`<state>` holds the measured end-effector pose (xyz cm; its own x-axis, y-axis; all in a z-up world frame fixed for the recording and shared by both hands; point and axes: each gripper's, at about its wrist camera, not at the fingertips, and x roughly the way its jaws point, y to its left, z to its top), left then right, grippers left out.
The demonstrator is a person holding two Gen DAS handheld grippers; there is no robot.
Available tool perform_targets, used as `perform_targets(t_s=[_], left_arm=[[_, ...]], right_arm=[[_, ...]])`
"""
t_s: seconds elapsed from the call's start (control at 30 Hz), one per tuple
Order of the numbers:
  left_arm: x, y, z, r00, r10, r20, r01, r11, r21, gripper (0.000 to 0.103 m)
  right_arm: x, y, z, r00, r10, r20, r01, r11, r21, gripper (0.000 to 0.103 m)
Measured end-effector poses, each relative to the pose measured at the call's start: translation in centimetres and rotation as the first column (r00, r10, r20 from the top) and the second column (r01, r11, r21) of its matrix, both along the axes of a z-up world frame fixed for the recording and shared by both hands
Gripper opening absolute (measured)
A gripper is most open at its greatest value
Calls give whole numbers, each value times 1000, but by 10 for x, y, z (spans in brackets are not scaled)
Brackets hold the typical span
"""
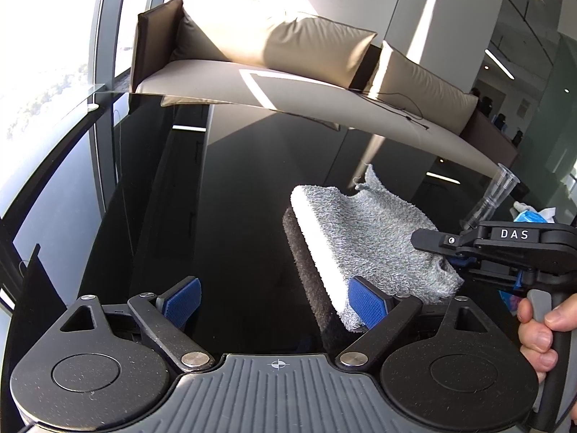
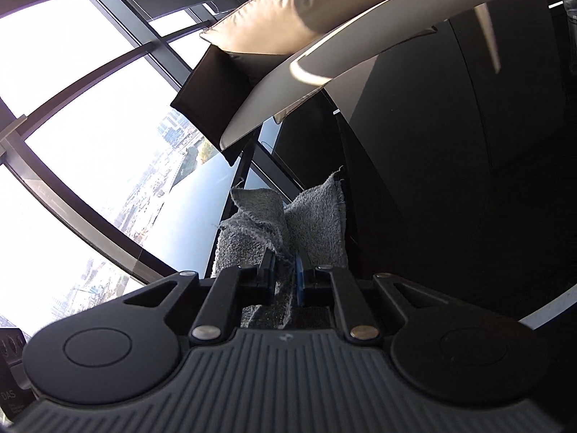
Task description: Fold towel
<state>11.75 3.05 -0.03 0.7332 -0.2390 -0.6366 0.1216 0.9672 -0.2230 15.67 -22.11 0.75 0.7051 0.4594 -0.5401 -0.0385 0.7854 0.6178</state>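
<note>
Folded over at least once, apparently: towel [image 1: 364, 238] on the table [image 1: 234, 216], one bunched end clamped in the right gripper [image 2: 286, 274], left gripper [image 1: 274, 301] spread apart and empty at the near edge; squaring and release remaining.

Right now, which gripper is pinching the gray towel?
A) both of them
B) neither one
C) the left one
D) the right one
D: the right gripper has its jaws shut on the gray towel, while the left gripper has its jaws wide apart, with nothing between them.
</note>
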Motion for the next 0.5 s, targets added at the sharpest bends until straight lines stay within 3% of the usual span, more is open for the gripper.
perform_targets(t_s=[0.23,0.5], left_arm=[[-2,0,0,1000,-8,-3,8,1000,2,87],[-1,-2,0,1000,-13,-4,13,1000,4,87]], right_arm=[[-4,7,6,998,-3,69,12,991,-136,12],[-8,8,3,997,-7,76,24,974,-227,16]])
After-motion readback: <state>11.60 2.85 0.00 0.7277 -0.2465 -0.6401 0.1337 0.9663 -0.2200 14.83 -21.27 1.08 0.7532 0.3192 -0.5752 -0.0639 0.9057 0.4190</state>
